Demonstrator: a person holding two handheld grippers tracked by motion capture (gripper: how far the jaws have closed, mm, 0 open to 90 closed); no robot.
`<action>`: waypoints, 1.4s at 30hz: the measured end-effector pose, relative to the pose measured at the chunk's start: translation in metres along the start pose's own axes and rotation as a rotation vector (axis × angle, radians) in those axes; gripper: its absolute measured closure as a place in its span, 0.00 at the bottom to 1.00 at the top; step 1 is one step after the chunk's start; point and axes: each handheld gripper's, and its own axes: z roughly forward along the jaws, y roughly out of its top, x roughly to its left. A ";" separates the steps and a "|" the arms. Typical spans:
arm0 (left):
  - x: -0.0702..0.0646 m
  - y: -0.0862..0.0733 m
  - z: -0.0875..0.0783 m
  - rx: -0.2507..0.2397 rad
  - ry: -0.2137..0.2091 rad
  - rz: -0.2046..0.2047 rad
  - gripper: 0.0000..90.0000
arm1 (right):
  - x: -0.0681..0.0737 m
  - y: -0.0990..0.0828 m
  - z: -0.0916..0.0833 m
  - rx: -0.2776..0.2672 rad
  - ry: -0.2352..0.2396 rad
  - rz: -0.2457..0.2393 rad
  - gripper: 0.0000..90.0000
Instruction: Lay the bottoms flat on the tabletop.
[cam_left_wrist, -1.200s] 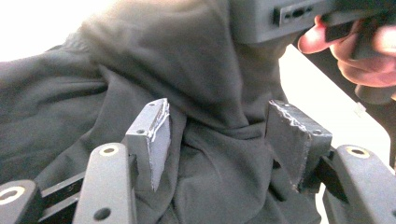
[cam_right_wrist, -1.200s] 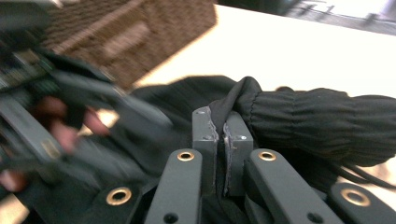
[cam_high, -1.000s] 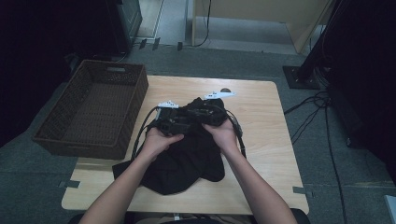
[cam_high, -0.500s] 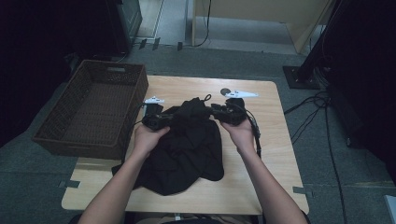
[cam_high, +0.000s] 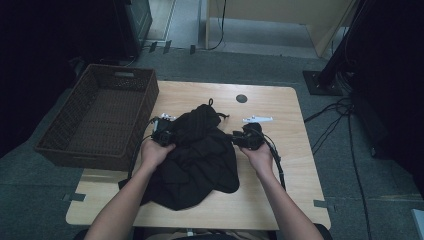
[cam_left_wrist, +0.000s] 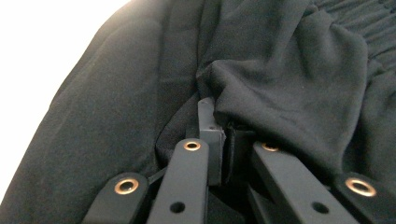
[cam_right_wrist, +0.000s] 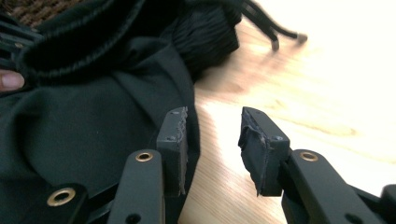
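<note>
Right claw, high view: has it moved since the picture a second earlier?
Yes. The right claw has drawn away from the left claw, off the black garment towards the table's right edge; its jaws have just been opening, empty.

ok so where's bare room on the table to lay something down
The widest bare wood is the table right of the black garment, beyond the right gripper. A strip along the far edge is free around the dark round hole. The near edge is narrower. The middle and left are crowded: the garment, the left gripper and the wicker basket.
</note>
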 end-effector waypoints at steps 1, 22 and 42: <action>-0.004 0.002 0.003 0.003 -0.007 0.010 0.98 | -0.001 -0.003 -0.001 -0.001 -0.006 0.000 0.69; -0.074 0.019 0.042 -0.020 -0.317 0.015 0.95 | -0.030 -0.043 -0.020 0.009 -0.037 0.073 0.53; -0.089 0.034 -0.025 -0.097 -0.376 0.171 0.40 | -0.076 -0.010 -0.043 -0.116 -0.141 0.126 0.42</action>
